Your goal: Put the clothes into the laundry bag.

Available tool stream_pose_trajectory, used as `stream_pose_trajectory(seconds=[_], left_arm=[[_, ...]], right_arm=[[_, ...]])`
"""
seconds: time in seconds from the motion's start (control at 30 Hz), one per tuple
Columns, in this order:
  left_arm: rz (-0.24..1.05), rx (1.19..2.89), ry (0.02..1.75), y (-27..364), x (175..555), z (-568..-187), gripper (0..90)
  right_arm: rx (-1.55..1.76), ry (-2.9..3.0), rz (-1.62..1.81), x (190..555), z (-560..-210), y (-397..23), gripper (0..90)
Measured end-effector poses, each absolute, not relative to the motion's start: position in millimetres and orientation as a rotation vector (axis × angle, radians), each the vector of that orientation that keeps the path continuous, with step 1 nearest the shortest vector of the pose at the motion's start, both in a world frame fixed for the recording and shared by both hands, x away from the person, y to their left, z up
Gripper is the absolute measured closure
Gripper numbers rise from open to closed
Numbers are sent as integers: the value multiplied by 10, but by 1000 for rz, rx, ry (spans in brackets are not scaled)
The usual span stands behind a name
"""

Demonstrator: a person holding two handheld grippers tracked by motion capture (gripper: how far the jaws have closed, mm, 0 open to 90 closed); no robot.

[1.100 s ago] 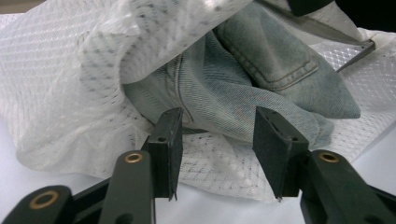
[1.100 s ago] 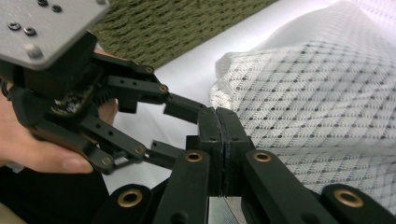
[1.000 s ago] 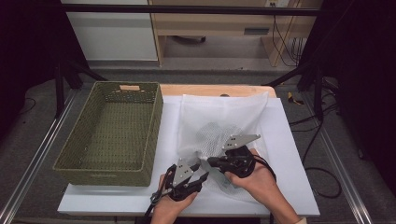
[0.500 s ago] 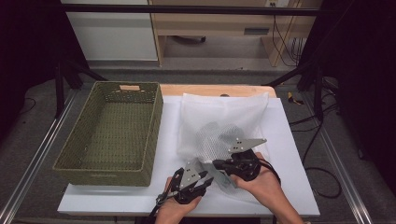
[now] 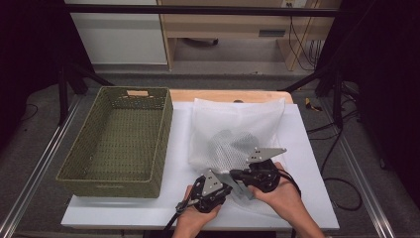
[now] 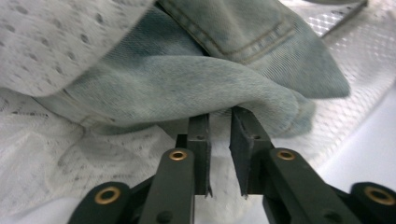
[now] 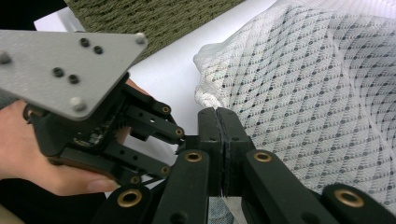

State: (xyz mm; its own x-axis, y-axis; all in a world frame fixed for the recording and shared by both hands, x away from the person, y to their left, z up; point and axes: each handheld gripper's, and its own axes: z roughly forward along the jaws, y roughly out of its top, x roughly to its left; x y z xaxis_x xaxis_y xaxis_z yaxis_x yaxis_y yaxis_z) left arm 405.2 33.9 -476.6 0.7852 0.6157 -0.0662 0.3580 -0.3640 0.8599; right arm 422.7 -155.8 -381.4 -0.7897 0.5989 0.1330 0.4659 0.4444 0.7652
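Right gripper (image 7: 219, 114): jaws fully together, pinching the white mesh bag (image 7: 317, 93) at its rim. Left gripper (image 6: 219, 119): jaws have just been closing, narrow gap left, tips tucked under a fold of the denim garment (image 6: 187, 79) at the bag's mouth; pads not clearly pressing on it. In the high view the bag sits mid-table on the white sheet (image 5: 317, 148), near edge by both hands. Green basket (image 5: 116, 141) just left; bare sheet to the right.

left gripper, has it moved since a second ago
Yes: the left gripper has slid toward the table's near edge, away from the green basket.
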Motion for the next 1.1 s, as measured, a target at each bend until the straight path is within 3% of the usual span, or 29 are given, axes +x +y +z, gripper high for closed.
stream_pose_trajectory(seconds=[0.3,1.1], left_arm=[[314,1966,770,279,4127,-4781,893],[309,1959,789,253,4162,-4788,900]], right_arm=[[953,2524,1256,4224,-3842,-1585,893],[873,2445,1217,4085,-3918,-1774,517]])
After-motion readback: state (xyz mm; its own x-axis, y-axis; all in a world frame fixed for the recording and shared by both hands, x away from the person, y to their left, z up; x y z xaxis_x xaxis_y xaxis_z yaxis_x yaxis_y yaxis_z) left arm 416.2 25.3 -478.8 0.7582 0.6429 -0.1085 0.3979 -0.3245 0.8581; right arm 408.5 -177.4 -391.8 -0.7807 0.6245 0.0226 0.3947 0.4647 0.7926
